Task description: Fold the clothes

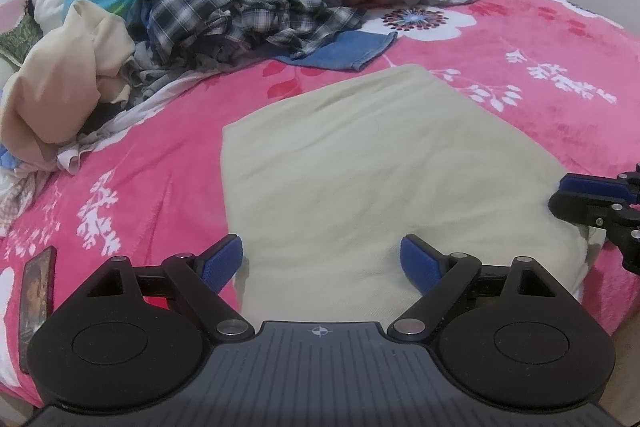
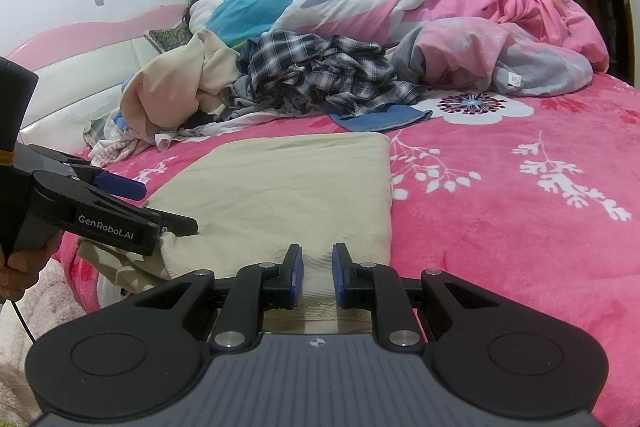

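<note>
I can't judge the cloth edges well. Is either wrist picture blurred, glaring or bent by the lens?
Left wrist view: soft, even light, no glare; the beige cloth is slightly soft in focus, and the bed curves strongly from the fisheye lens. Right wrist view: same flat light; the clothes pile is sharp enough, corners dark.

A bed with a pink flowered blanket [image 1: 520, 115] carries a folded beige garment [image 1: 360, 167] near, and a clothes pile [image 1: 240, 15] far left.

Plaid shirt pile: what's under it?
Under the plaid shirt a blue denim piece sticks out toward the beige folded garment, with grey fabric beside it. How far either extends underneath is covered.
</note>
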Tool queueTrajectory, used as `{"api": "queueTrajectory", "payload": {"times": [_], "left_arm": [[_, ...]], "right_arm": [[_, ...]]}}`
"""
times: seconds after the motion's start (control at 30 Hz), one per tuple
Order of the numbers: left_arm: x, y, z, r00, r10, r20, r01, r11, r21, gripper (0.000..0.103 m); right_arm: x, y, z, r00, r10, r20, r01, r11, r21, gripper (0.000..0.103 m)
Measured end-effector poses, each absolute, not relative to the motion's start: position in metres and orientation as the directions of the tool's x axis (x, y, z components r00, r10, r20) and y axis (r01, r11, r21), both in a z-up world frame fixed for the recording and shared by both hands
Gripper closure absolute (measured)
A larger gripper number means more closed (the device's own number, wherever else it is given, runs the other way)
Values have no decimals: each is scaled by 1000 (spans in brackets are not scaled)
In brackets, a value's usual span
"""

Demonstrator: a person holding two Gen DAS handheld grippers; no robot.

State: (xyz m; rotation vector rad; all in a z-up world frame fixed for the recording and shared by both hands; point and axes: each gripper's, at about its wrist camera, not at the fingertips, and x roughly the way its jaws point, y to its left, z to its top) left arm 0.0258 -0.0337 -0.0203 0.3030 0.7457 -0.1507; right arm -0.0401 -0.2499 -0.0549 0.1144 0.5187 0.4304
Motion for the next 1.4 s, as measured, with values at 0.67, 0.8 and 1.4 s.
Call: {"api": "queueTrajectory", "payload": {"times": [0.67,0.8,1.4], "left_arm": [[57,74,-23,653,-474,-590,194,858,-475,8],[67,92,-42,605,-570,-555,181,778,-602,7],[118,90,-80,444,-748,-493,229,627,-745,5]], "right_arm": [[-1,-295,-40,688,618,-381,-313,725,613,56],[26,-319,-55,658,649,-382,-190,635,749,55],[118,-320,-89,441,728,-525,3,584,812,51]]}}
